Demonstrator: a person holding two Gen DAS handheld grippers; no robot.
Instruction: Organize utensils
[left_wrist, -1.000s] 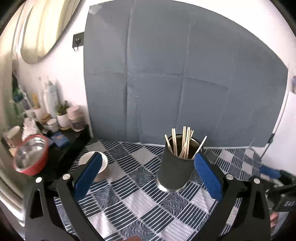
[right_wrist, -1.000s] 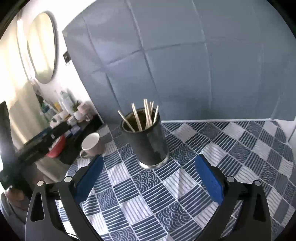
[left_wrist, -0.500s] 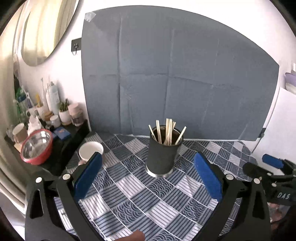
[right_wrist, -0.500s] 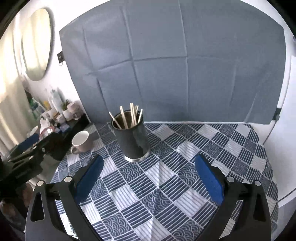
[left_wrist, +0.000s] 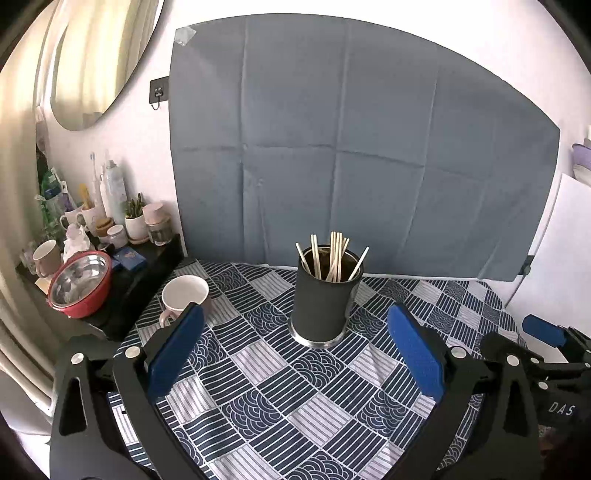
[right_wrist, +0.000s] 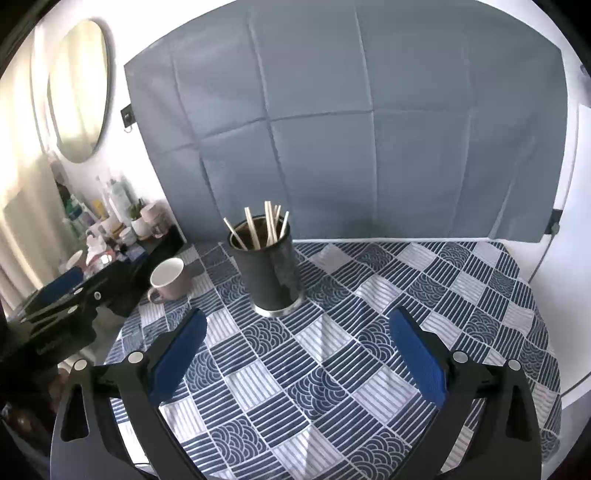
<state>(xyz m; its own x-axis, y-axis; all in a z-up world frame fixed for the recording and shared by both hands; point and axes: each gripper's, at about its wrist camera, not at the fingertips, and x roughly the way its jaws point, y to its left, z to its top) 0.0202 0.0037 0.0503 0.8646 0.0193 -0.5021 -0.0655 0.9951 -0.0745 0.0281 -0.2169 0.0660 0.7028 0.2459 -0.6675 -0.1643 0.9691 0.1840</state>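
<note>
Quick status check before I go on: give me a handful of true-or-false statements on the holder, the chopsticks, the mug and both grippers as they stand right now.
1. The chopsticks stand inside the dark holder. True.
2. The holder lies tipped on its side. False: it stands upright on the checked tablecloth.
3. The left gripper is shut on a chopstick. False: its jaws are wide open and hold nothing.
4. The right gripper is open and empty. True.
5. The mug holds chopsticks. False: it looks empty and stands apart from the holder, on the side toward the cluttered shelf.
</note>
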